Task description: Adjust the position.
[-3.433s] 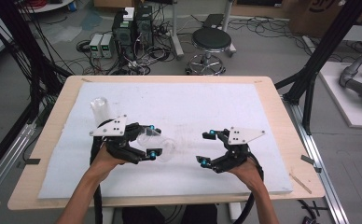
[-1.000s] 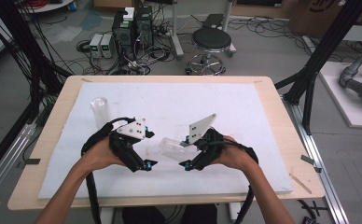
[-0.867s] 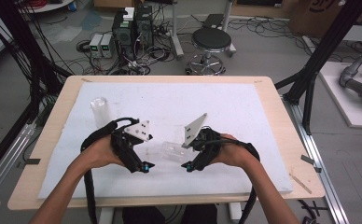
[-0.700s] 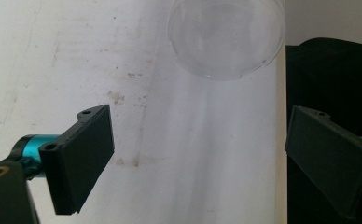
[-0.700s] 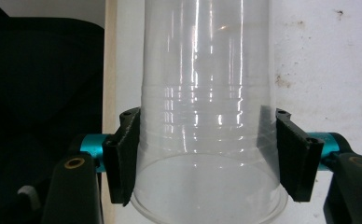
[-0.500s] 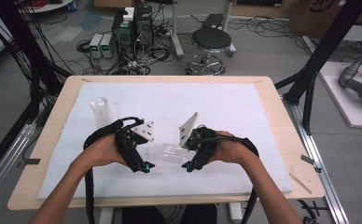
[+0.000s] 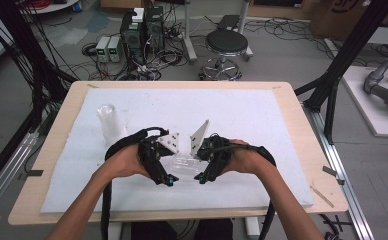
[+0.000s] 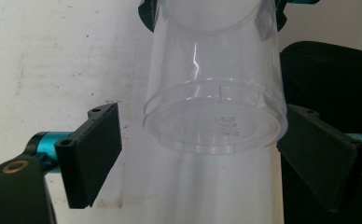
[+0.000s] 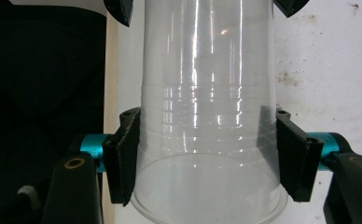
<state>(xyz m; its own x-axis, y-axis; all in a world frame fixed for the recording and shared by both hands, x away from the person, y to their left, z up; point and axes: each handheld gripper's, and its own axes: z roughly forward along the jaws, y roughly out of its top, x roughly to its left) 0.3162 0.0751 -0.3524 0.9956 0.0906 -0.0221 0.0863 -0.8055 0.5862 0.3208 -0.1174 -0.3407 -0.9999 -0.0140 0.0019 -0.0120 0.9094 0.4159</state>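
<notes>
Clear cup (image 7: 184, 162) held level between both grippers.
Right gripper (image 9: 207, 154) pinches its rim end; left gripper (image 8: 198, 154), at 9 o'clock, has just been closing, pads apart around the base.

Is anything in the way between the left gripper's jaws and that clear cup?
Nothing visible. The clear cup sits between the left gripper's open jaws, with bare gaps on both sides. The right gripper holds its other end.

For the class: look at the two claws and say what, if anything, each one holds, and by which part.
The right claw clamps the clear plastic cup near its open rim. The left claw brackets the cup's base, its pads not touching, so it holds nothing.
</notes>
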